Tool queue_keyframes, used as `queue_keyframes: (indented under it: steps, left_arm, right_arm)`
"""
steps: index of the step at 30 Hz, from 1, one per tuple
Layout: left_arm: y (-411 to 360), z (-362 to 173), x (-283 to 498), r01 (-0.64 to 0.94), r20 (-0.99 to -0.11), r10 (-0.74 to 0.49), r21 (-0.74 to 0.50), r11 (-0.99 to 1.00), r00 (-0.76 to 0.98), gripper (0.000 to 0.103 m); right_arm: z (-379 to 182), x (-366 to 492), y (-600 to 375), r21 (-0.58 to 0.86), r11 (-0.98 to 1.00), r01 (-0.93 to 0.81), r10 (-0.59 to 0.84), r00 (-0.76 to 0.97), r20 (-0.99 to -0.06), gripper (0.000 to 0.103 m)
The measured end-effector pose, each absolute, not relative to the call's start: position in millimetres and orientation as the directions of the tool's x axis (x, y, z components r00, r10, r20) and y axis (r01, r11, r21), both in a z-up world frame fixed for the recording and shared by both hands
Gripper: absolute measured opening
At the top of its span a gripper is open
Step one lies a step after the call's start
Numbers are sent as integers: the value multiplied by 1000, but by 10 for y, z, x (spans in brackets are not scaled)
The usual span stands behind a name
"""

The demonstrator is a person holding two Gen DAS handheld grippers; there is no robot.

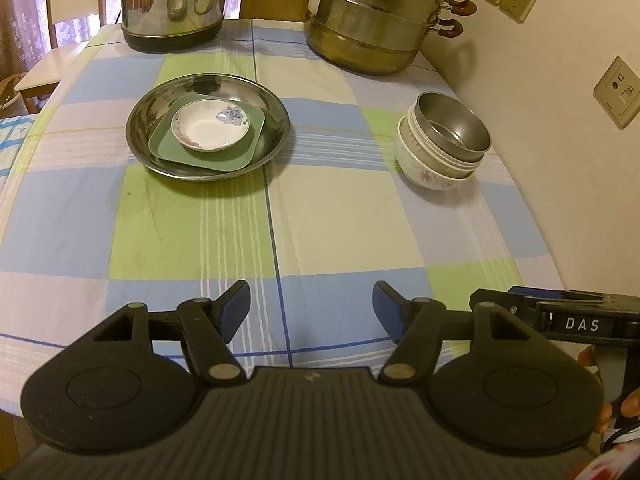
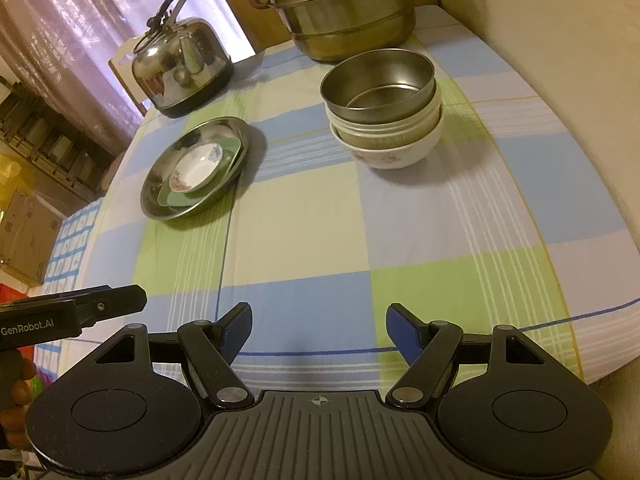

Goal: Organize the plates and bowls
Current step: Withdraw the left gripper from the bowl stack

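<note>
A steel plate (image 1: 140, 136) holds a green square plate (image 1: 168, 156) with a small white floral dish (image 1: 208, 130) on top; the stack also shows in the right wrist view (image 2: 160, 200). A nested bowl stack stands at the right: a steel bowl (image 1: 456, 128) on top, a white floral bowl (image 1: 424, 176) at the bottom, also in the right wrist view (image 2: 380, 80). My left gripper (image 1: 311, 308) is open and empty near the table's front. My right gripper (image 2: 319, 330) is open and empty, well short of the bowls.
A steel kettle (image 1: 172, 0) and a tiered steamer pot (image 1: 372, 24) stand at the back of the checked tablecloth (image 1: 320, 220). A wall with sockets (image 1: 618, 92) runs along the right. A chair (image 1: 60, 20) stands at the back left.
</note>
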State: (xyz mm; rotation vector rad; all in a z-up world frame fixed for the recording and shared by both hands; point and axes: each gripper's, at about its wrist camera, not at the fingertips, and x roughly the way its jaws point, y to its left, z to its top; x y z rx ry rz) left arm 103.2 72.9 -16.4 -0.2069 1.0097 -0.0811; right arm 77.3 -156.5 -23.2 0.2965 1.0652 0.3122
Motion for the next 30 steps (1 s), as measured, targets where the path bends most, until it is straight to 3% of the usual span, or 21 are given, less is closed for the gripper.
queue_keyframes:
  steps: [30]
  left_arm:
    - [691, -191, 1162, -36, -841, -156, -204, 978, 518, 65]
  right_arm:
    - [-302, 886, -1594, 388, 915, -114, 398, 425, -813, 74]
